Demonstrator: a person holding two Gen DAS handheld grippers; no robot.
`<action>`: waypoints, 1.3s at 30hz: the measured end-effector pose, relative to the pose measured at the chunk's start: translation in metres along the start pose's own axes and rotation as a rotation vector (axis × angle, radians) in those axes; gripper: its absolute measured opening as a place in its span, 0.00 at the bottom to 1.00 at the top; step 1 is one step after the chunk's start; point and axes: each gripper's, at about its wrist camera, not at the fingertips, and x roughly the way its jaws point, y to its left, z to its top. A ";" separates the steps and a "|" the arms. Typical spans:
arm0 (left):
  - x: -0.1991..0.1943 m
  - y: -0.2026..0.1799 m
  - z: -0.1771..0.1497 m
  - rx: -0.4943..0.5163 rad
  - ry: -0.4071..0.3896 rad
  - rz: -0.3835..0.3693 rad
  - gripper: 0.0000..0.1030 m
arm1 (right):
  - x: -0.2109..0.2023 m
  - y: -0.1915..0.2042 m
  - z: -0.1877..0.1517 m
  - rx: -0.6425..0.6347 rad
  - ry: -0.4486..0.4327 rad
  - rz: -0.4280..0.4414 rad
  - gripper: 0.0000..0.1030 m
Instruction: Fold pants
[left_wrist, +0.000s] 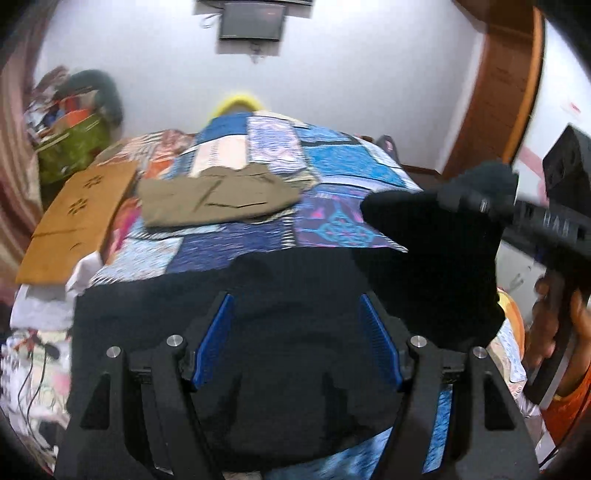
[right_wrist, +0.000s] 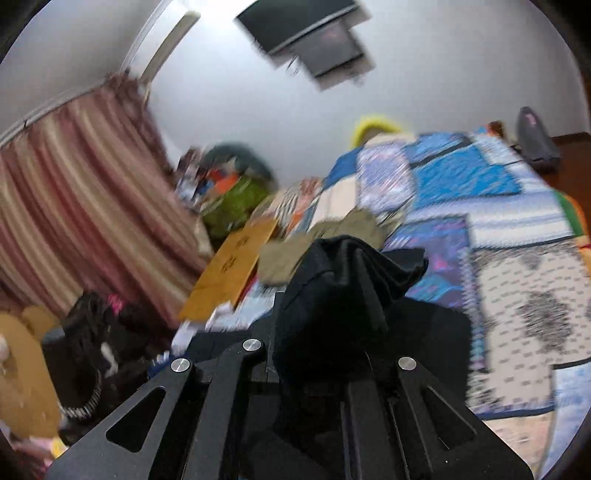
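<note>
Left gripper (left_wrist: 295, 332): jaws spread, blue pads clear of the black pants (left_wrist: 295, 369) lying beneath them on the patchwork quilt (left_wrist: 332, 162). Right gripper (right_wrist: 354, 258): jaws clenched on a bunched corner of the black pants, lifted at three o'clock in the left wrist view. Folded olive pants (left_wrist: 214, 199) at eleven o'clock, brown cardboard (left_wrist: 74, 218) at ten.

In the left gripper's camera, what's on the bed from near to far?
Black pants under the open left gripper → folded olive-green trousers on the blue patchwork quilt → yellow rounded thing by the wall.
</note>
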 end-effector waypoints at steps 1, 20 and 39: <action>-0.002 0.006 -0.002 -0.011 0.001 0.008 0.68 | 0.011 0.005 -0.006 -0.016 0.030 0.009 0.05; 0.006 0.034 -0.013 -0.081 0.035 0.021 0.68 | 0.089 0.032 -0.087 -0.167 0.460 0.038 0.38; 0.065 -0.021 -0.006 -0.023 0.146 -0.040 0.50 | 0.023 -0.047 -0.046 -0.202 0.308 -0.236 0.44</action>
